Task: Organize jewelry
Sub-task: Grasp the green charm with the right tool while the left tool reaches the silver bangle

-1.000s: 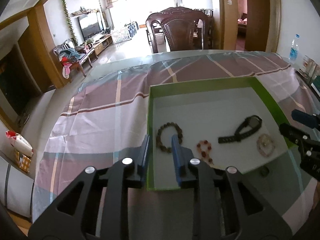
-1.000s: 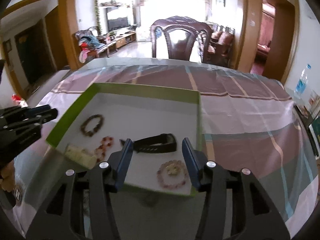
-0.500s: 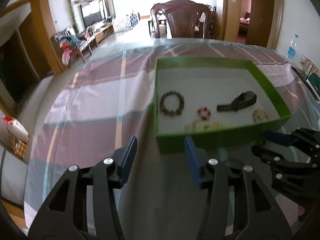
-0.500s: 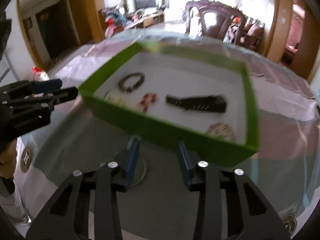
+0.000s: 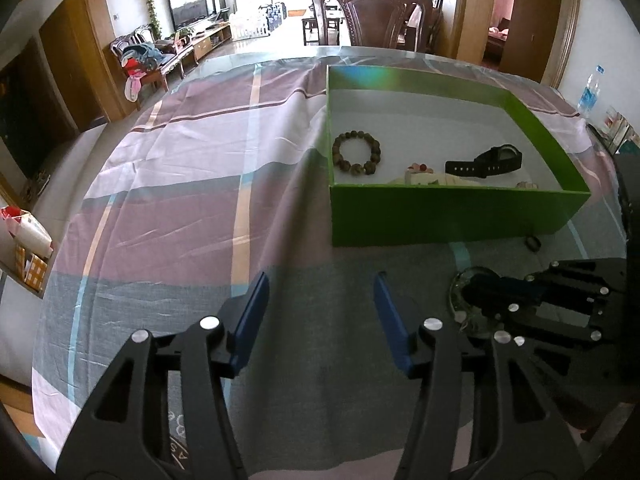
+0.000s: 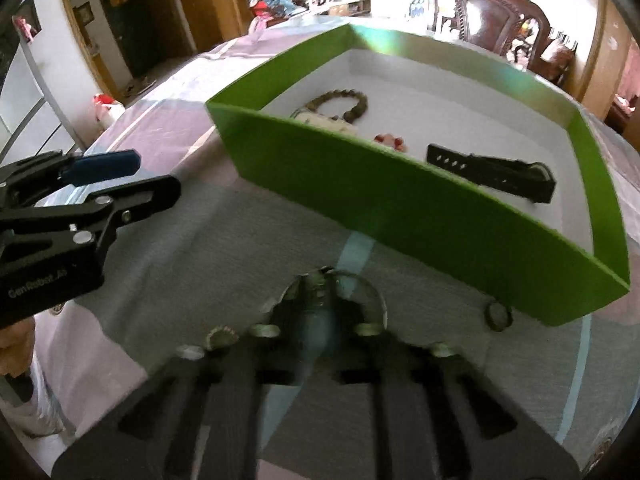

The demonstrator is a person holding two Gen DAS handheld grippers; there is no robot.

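A green box (image 5: 440, 212) with a white floor holds a brown bead bracelet (image 5: 356, 153), a red bead bracelet (image 5: 419, 168), a black watch (image 5: 486, 162) and a pale item. In the right wrist view the box (image 6: 400, 204) is close ahead. My right gripper (image 6: 324, 300) is shut on a clear bangle (image 6: 376, 296) lying on the cloth before the box; it also shows in the left wrist view (image 5: 480, 292). A small dark ring (image 6: 498, 316) lies beside the box wall. My left gripper (image 5: 320, 312) is open and empty over the cloth.
A plaid cloth (image 5: 180, 184) covers the round table. A carved wooden chair (image 5: 372, 12) stands at the far side. A water bottle (image 5: 590, 94) and small boxes sit at the right edge. Paper bags (image 5: 28, 240) stand on the floor at left.
Both grippers pulled back from above the box to the cloth in front of it. My left gripper opened wide. My right gripper lowered and closed on the clear bangle.
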